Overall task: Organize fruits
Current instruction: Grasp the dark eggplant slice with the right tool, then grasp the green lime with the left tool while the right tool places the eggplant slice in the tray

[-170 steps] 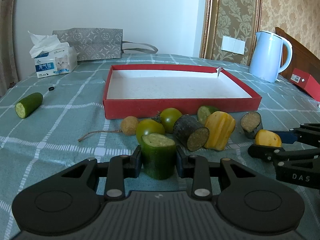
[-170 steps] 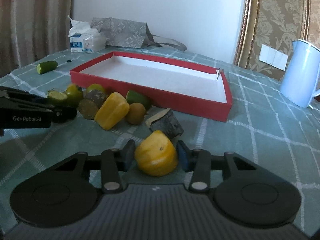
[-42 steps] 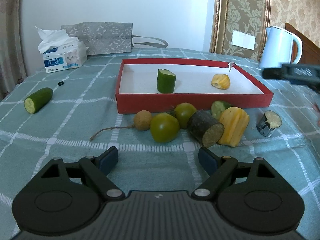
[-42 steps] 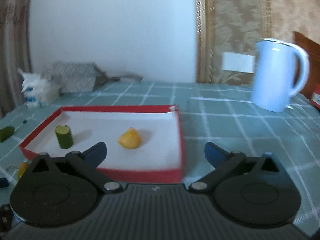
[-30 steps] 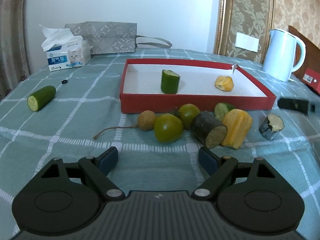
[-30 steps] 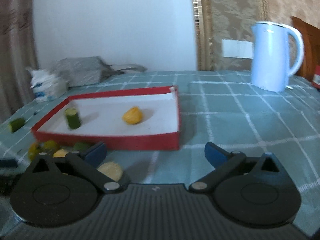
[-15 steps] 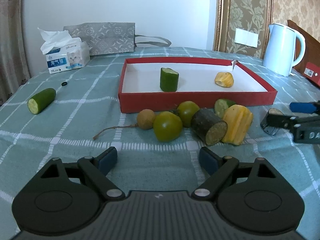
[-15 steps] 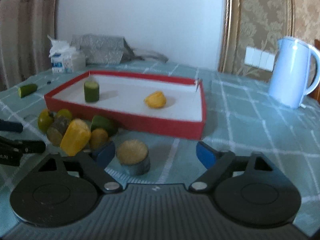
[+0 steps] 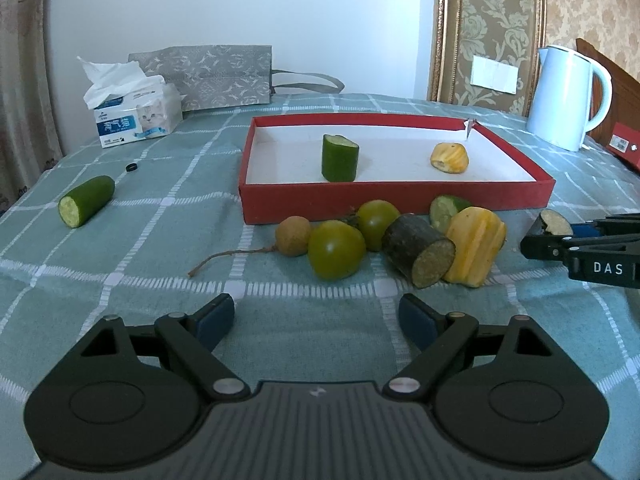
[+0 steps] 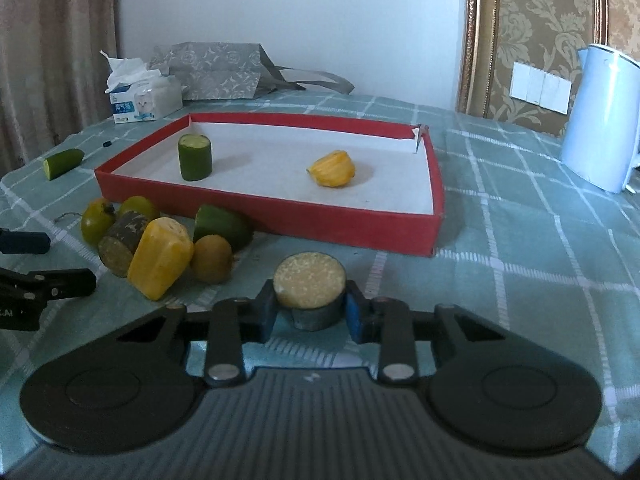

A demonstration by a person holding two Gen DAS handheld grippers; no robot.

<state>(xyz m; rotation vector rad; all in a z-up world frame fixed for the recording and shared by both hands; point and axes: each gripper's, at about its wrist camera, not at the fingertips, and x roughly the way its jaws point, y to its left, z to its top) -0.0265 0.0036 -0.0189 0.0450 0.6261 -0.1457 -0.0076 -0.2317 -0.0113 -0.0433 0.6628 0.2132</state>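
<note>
My right gripper (image 10: 309, 316) fingers are clamped on the dark-skinned stub (image 10: 310, 290), pale cut face up, sitting on the bench (image 10: 520, 272) just in front of the red tray (image 10: 352, 222). My left gripper (image 9: 316, 320) has its fingers spread wide with nothing between them, low over the bench.

In the tray: an upright cucumber piece (image 9: 340, 158) and a yellow chunk (image 9: 449, 158), well apart.

Pile in front of the tray's near wall: longan (image 9: 293, 236) with a stem, two green tomatoes (image 9: 337, 255) (image 9: 377, 219), dark log piece (image 9: 420, 250), yellow ribbed fruit (image 9: 474, 246), green slice (image 9: 445, 209) behind it. The pile lies between the left gripper and the tray.

A cucumber half (image 9: 86, 201) lies far left, alone. Tissue box (image 9: 134, 116), grey bag (image 9: 208, 76) and kettle (image 9: 568, 98) stand at the back.
</note>
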